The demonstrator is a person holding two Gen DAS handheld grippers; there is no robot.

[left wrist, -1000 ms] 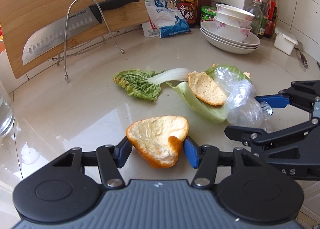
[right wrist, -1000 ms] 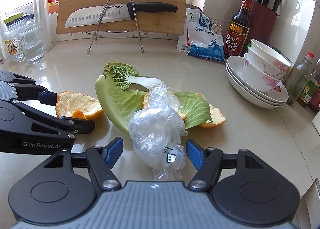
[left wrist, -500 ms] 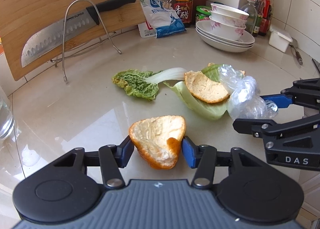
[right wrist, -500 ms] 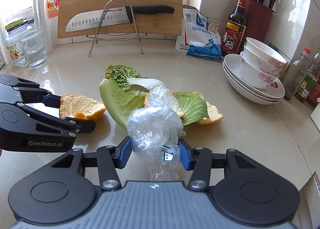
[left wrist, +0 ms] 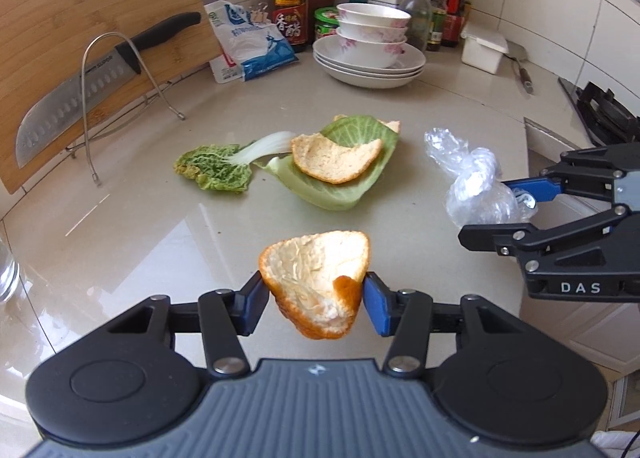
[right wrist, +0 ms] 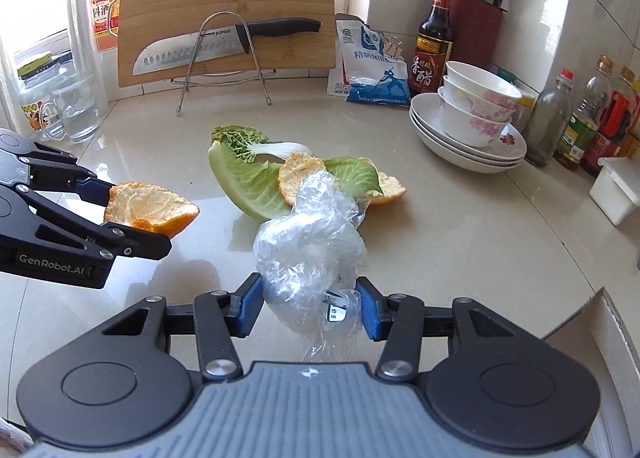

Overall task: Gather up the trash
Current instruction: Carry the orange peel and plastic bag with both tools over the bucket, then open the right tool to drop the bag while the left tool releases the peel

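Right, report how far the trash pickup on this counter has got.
Nothing looks binned yet; no bin is in view. In hand: the left gripper is shut on a curled orange peel piece, and the right gripper is shut on a crumpled clear plastic bag. Left on the beige counter: pale green cabbage leaves, a dark crinkled leaf and more orange peel.

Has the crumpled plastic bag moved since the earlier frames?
Yes. In the left wrist view the plastic bag, clamped in the right gripper, has come off the cabbage leaf and now sits clear to its right.
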